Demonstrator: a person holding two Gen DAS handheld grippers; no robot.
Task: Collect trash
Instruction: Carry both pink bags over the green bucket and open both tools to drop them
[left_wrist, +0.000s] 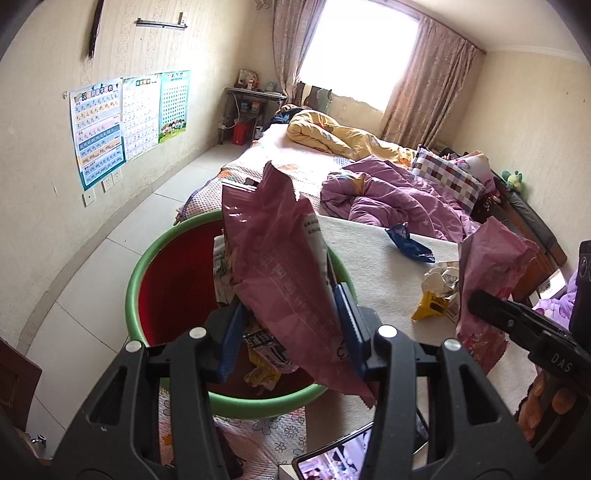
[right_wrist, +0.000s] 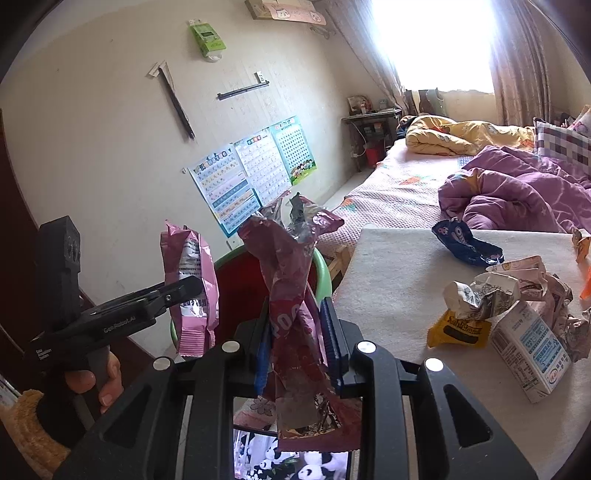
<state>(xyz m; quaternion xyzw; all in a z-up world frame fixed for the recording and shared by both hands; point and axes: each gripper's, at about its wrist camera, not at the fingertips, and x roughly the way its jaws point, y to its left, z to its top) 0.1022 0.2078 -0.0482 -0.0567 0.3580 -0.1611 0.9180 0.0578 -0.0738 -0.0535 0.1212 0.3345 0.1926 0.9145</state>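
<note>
Standing nearly upright, the pink snack wrapper (left_wrist: 280, 266) in the left claw (left_wrist: 291, 325) ran its long axis from the blue pads up to a torn, pointed top that leaned slightly left over the basin (left_wrist: 147, 266). The left claw was partly closed, its blue pads pressing both sides of that wrapper's lower half. The wrapper was flat, glossy and pink, with pale lettering on its face and a white printed panel along its right edge. It hung above the green-rimmed, red-lined basin, which stood on the floor beside the bench (left_wrist: 373, 266) and already contained crumpled papers and a yellow scrap. The right claw (right_wrist: 297, 336) was squeezed narrow on a second wrapper, the crumpled magenta wrapper (right_wrist: 288, 280), whose long axis also ran close to vertical. Its twisted foil top splayed open above the pads, and its lower end drooped below them toward a phone screen (right_wrist: 291, 459). This wrapper was darker, heavily creased and silver inside. It was positioned in front of the basin's rim, at the bench's left edge. On the cream-covered bench lay a blue wrapper (right_wrist: 467, 243), a yellow packet (right_wrist: 458, 328), a milk carton (right_wrist: 532, 350) and crumpled paper (right_wrist: 517, 284), the last three touching one another. A person's hand (right_wrist: 94, 380) gripped the left tool's handle. Beyond the bench was a bed (left_wrist: 295, 162) with purple and yellow quilts.
</note>
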